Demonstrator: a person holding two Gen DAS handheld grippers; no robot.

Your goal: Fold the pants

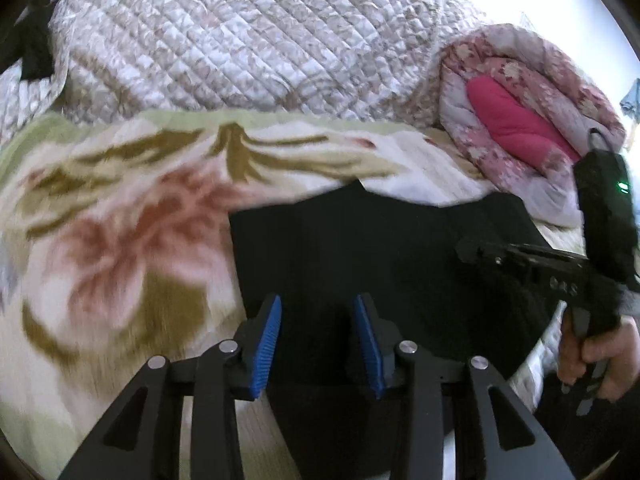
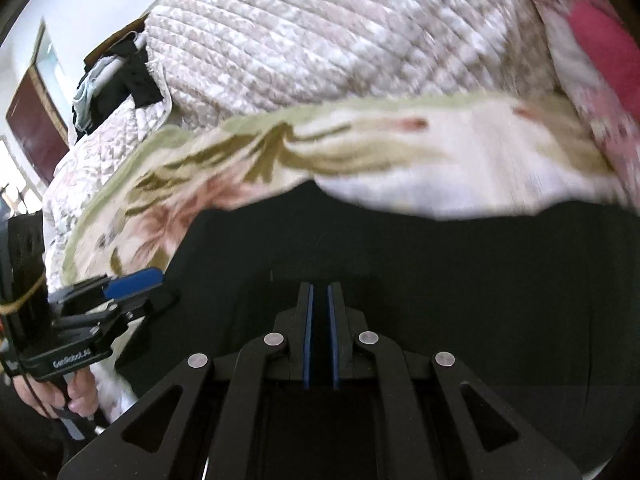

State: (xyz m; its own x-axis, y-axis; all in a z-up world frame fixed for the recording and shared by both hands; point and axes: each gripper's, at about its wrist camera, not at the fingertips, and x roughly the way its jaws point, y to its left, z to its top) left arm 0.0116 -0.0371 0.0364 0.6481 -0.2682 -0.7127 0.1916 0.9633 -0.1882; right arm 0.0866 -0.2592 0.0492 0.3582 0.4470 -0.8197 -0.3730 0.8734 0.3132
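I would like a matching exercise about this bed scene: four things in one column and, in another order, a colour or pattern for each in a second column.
Things:
1. folded pants
2. fleece blanket under the pants
3. quilted bedspread behind the blanket
4. pads of the left gripper

Colours or patterns:
A. blue
B. cream with big pink flowers and olive leaves
C. plain black
D. white and beige diamond stitching

Pairs: 1-C, 2-B, 3-D, 4-A
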